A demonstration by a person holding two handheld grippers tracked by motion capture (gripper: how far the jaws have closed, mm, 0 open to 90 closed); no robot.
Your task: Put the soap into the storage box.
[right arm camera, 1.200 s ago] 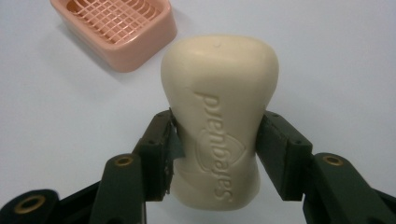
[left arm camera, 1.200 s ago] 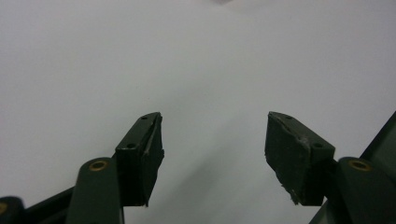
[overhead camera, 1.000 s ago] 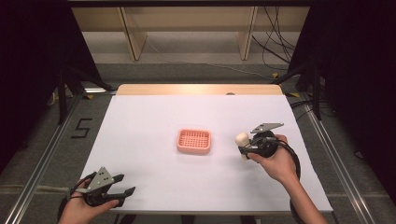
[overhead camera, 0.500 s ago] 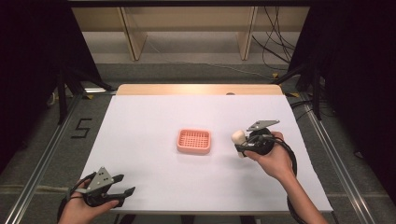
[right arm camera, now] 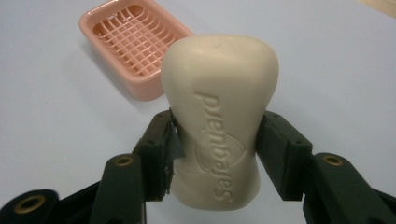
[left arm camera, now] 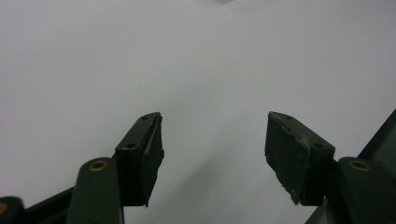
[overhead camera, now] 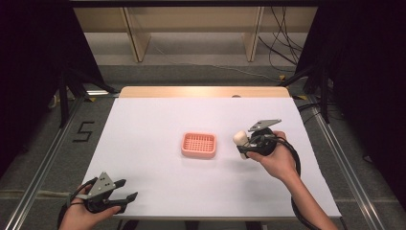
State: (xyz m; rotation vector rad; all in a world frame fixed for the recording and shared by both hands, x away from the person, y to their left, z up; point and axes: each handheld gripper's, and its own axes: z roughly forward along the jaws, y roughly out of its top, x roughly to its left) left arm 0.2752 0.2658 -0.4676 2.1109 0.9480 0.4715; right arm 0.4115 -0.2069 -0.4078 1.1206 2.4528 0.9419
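White table (overhead camera: 158, 120) spanned the high view, a strip of bare wood along its far edge. Pink soap dish (overhead camera: 199, 145) sat near the table's centre, grid insert up, nothing in it. Right gripper (overhead camera: 242, 143) was held just to the right of the dish, apart from it, jaws clenched on a cream soap bar (overhead camera: 240, 139) across its narrow waist; in the right gripper view the bar (right arm camera: 219, 126) stood on end between the pads, "Safeguard" embossed on its face, dish (right arm camera: 133, 44) beyond and to the left. Left gripper (overhead camera: 125, 189) rested at the near left corner, jaws spread, nothing between them over bare white surface (left arm camera: 196, 70).
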